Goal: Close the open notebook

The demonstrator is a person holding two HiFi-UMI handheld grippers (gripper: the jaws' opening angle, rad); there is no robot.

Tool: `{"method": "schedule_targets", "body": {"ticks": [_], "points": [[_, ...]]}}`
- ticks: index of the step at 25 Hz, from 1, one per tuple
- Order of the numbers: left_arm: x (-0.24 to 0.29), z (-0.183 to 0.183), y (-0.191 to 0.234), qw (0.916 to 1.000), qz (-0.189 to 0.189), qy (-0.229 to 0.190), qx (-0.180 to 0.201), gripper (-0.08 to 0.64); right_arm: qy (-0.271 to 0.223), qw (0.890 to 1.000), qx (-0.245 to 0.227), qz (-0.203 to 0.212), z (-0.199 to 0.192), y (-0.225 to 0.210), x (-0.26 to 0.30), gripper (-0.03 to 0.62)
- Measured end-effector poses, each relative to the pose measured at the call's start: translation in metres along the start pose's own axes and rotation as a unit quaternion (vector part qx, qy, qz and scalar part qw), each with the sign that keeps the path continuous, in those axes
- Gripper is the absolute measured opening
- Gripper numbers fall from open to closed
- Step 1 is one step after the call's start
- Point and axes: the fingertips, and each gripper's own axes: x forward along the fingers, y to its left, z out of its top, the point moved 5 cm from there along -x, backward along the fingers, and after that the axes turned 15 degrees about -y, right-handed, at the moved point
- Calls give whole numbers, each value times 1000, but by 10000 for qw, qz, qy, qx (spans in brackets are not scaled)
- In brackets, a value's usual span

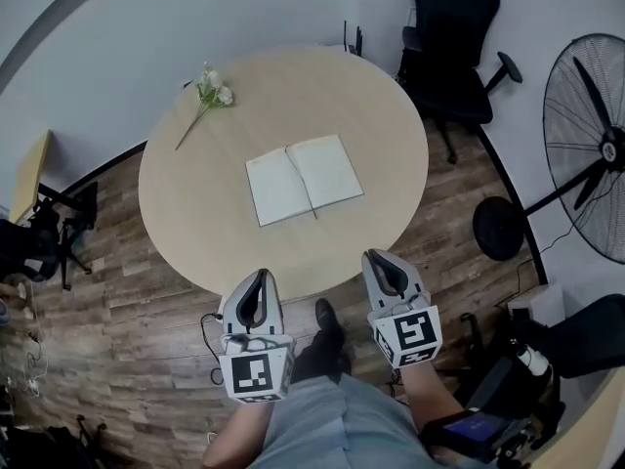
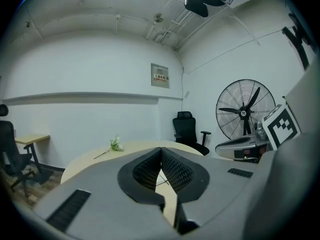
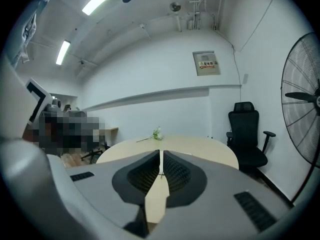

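Note:
An open notebook [image 1: 303,178] with blank white pages lies flat near the middle of the round wooden table [image 1: 391,115]. My left gripper [image 1: 262,275] hovers at the table's near edge, left of centre, its jaws shut with nothing between them. My right gripper [image 1: 376,257] hovers beside it to the right, also shut and empty. Both point across the table toward the notebook and stay well short of it. In the left gripper view the tips [image 2: 160,150] meet over the tabletop. In the right gripper view the tips [image 3: 161,152] also meet, and a thin strip of the notebook [image 3: 177,154] shows beyond them.
A white flower sprig [image 1: 208,96] lies at the table's far left. A black office chair [image 1: 451,47] stands behind the table on the right, a large standing fan [image 1: 586,154] further right. A small desk and a chair [image 1: 34,218] stand at the left over wooden flooring.

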Motion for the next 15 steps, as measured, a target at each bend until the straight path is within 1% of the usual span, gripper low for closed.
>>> {"method": "schedule_targets", "body": {"ticks": [1, 3, 7, 11, 15], "points": [[13, -5, 4, 10000, -23, 24, -40, 20, 33, 10000, 14, 15, -2, -5, 14, 51], [39, -12, 11, 9998, -88, -65, -137, 20, 76, 9999, 27, 63, -5, -13, 42, 51], [82, -18, 30, 9998, -45, -113, -177, 20, 80, 9998, 38, 157, -6, -26, 91, 51], [113, -17, 51, 9997, 22, -213, -120, 20, 23, 9997, -20, 248, 2, -34, 133, 51], [139, -3, 73, 9990, 112, -417, -134, 20, -133, 9992, -170, 322, 19, -36, 169, 51]]}}
